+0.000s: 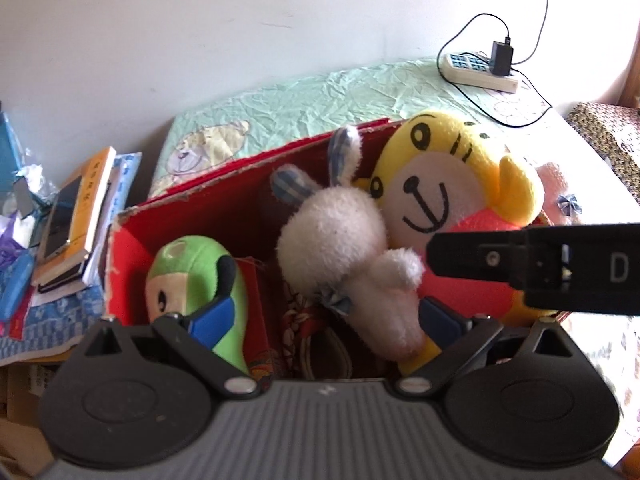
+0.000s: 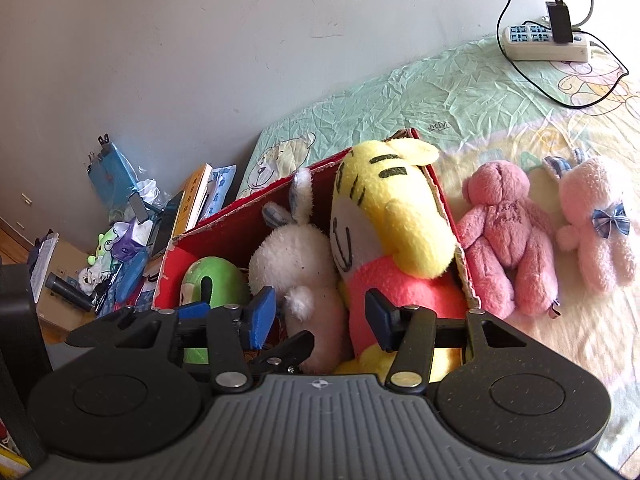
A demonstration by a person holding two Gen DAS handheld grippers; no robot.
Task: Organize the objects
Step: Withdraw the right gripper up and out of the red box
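Observation:
A red cardboard box (image 1: 240, 176) (image 2: 248, 204) on the bed holds a green plush (image 1: 192, 272) (image 2: 208, 276), a white rabbit (image 1: 336, 236) (image 2: 292, 260) and a yellow tiger (image 1: 440, 176) (image 2: 392, 208). My left gripper (image 1: 326, 318) hangs wide open over the box, with the rabbit's legs in the gap but untouched. My right gripper (image 2: 320, 318) is partly open just above the rabbit's tail and the tiger's red body, and grips nothing. One of its black fingers (image 1: 500, 262) crosses the left wrist view. Right of the box lie a dark pink bear (image 2: 504, 232) and a light pink bear (image 2: 592, 216).
A white power strip (image 1: 476, 70) (image 2: 540, 44) with a black charger and cable sits at the far end of the green sheet. Stacked books (image 1: 80, 220) and loose clutter (image 2: 120, 240) crowd the left side by the wall.

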